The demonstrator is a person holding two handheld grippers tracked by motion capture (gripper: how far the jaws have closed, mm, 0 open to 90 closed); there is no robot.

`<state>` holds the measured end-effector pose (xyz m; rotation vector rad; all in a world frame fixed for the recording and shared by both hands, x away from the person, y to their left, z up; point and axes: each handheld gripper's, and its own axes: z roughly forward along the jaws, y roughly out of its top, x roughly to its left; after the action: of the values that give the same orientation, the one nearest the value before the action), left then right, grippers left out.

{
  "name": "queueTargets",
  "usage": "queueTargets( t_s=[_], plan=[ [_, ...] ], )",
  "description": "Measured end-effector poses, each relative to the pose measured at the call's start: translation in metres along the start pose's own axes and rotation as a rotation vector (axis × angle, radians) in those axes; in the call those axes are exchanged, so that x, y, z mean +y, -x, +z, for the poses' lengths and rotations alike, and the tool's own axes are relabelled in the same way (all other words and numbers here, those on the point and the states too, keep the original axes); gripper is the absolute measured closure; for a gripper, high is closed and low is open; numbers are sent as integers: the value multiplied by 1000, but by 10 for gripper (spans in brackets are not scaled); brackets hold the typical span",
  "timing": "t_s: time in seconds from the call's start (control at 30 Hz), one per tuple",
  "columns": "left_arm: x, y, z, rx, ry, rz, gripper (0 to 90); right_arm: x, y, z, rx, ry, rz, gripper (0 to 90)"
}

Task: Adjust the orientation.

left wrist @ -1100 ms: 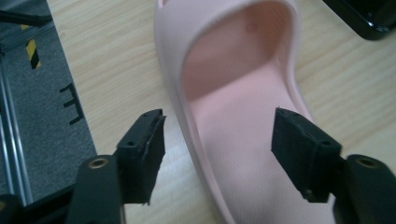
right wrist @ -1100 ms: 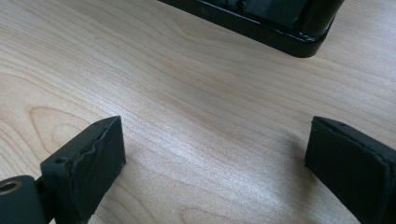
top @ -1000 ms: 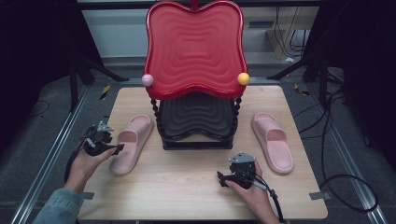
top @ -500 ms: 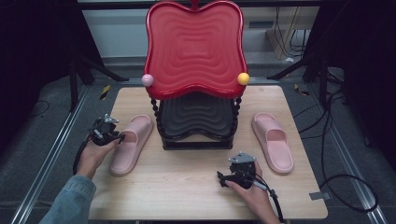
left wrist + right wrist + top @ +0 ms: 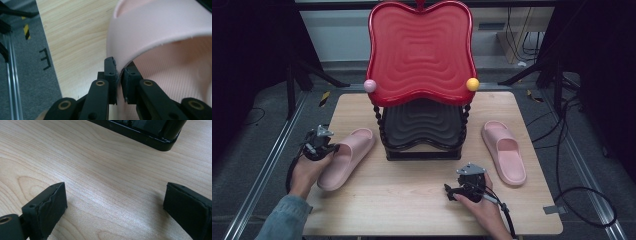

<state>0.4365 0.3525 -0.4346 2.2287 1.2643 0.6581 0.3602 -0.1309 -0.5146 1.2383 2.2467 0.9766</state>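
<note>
Two pink slippers lie on the table, one on each side of the rack. Left gripper, jaws just closing, pinches the left slipper's strap edge; lifting remains. Right gripper rests open, right slipper untouched.

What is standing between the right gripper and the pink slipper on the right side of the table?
Nothing visible: only bare table lies between the right gripper, jaws open, and the right slipper. The tiered rack stands further left.
</note>
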Motion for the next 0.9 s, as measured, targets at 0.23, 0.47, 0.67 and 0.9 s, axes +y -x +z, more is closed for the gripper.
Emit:
queueTargets(
  t_s=[0.23, 0.47, 0.67, 0.9],
  plan=[
    [-27, 43, -46, -75, 31, 97, 836, 0, 0, 0, 1, 0, 0, 53],
    [-25, 103, -37, -179, 31, 180, 838, 0, 0, 0, 0, -2, 0, 53],
    [-8, 131, -18, -204, 25, 203, 837, -1, -1, -1, 6, -1, -2, 53],
    [1, 145, -4, -190, 18, 196, 827, -1, 0, -1, 9, -1, -7, 52]
  ],
)
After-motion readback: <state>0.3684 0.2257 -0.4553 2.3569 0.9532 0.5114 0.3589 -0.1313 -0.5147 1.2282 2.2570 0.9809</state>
